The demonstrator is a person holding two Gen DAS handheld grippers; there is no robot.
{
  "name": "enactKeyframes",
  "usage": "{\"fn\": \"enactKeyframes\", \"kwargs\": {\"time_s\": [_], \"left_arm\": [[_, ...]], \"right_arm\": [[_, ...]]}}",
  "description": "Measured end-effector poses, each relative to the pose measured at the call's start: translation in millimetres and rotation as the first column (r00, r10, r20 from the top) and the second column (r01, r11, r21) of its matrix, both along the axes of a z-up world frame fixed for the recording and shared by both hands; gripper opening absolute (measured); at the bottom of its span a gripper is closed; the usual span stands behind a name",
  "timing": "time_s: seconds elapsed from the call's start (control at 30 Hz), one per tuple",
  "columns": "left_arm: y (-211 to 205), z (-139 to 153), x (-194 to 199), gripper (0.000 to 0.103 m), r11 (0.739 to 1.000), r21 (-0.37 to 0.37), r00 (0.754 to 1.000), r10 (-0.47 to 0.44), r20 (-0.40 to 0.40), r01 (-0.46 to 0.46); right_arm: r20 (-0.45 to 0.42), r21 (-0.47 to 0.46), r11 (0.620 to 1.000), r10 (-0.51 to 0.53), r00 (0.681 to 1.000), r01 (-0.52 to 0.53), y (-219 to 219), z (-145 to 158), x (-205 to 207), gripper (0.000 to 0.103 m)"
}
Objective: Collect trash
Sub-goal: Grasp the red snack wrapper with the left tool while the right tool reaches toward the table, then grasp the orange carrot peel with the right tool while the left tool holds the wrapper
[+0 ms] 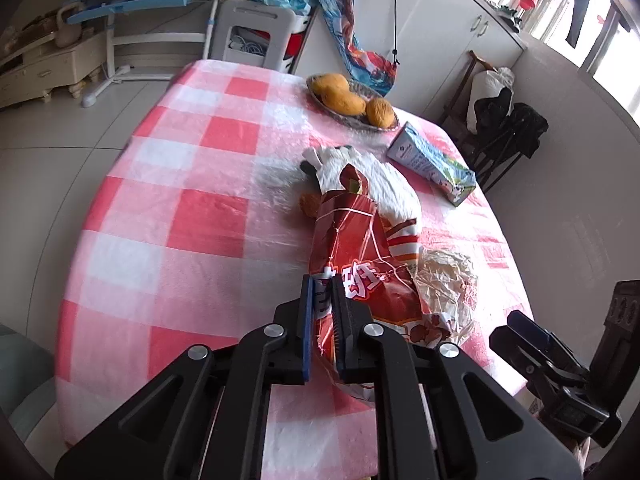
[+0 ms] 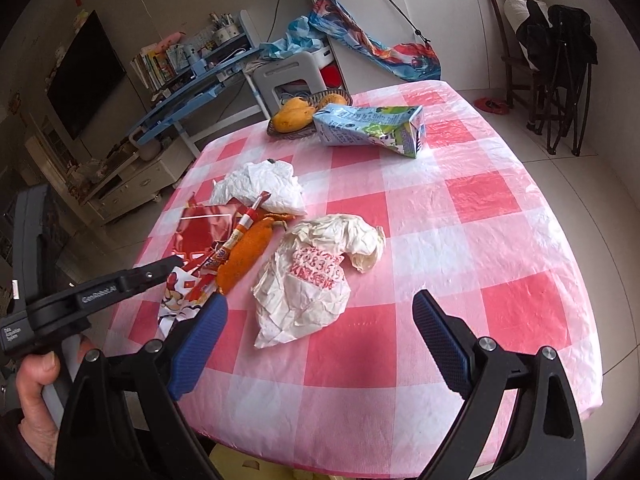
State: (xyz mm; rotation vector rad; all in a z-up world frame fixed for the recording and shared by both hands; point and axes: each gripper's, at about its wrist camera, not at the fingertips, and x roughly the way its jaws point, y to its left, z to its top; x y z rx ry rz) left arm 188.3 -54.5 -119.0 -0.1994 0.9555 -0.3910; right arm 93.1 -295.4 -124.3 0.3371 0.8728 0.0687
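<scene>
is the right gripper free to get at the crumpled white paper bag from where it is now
Probably yes. The right gripper is open, and the crumpled white paper bag lies just ahead of its fingertips with nothing on top. The left gripper is shut on the red snack wrapper beside it.

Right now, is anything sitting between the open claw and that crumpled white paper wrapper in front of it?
Nothing visible does. The right claw is open, and the crumpled paper wrapper lies just ahead on bare checked tablecloth. The orange peel lies to its left, off the path.
</scene>
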Motion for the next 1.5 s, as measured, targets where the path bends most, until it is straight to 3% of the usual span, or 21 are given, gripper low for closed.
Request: {"fn": "enactKeyframes", "kwargs": {"time_s": [0.2, 0.33, 0.43, 0.5, 0.57, 0.63, 0.9, 1.07, 1.3, 1.5], "left_arm": [[57, 28, -32, 0.008, 0.994, -0.049, 0.994, 0.103, 0.042, -0.101], [79, 32, -51, 0.008, 0.987, -0.058, 0.988, 0.151, 0.044, -0.148], [91, 33, -63, 0.008, 0.982, -0.061, 0.982, 0.183, 0.042, -0.18], [96, 33, -71, 0.008, 0.979, -0.052, 0.979, 0.199, 0.049, -0.196], [98, 32, -77, 0.008, 0.978, -0.042, 0.977, 0.207, 0.054, -0.205], [101, 29, -78, 0.008, 0.977, -0.041, 0.977, 0.21, 0.045, -0.209], [97, 28, -77, 0.008, 0.981, -0.05, 0.981, 0.191, 0.042, -0.189], [96, 26, -75, 0.008, 0.981, -0.06, 0.982, 0.185, 0.033, -0.183], [94, 27, -76, 0.008, 0.982, -0.052, 0.982, 0.182, 0.042, -0.18], [94, 33, -82, 0.008, 0.983, -0.056, 0.982, 0.178, 0.06, -0.174]], "right_arm": [[-0.005, -0.018, 1.0, 0.01, 1.0, -0.01, 9, -1, 7, 0.09], [0.033, -0.089, 0.996, 0.029, 0.999, -0.026, 23, 7, 6, 0.09], [0.086, -0.111, 0.99, 0.102, 0.991, -0.092, 44, 17, 8, 0.09], [0.081, -0.121, 0.979, 0.174, 0.981, -0.164, 63, 18, 14, 0.09], [0.055, -0.072, 0.973, 0.224, 0.973, -0.22, 78, 11, 24, 0.09], [0.017, -0.029, 0.97, 0.241, 0.97, -0.241, 86, 2, 35, 0.078], [-0.105, 0.078, 0.993, 0.101, 0.989, -0.093, 64, -31, 72, 0.066], [-0.097, 0.031, 0.994, 0.111, 0.989, -0.108, 67, -29, 75, 0.054], [-0.097, 0.06, 0.987, 0.157, 0.983, -0.152, 68, -27, 65, 0.006], [-0.048, 0.103, 0.982, 0.165, 0.985, -0.16, 64, -14, 44, 0.004]]}}
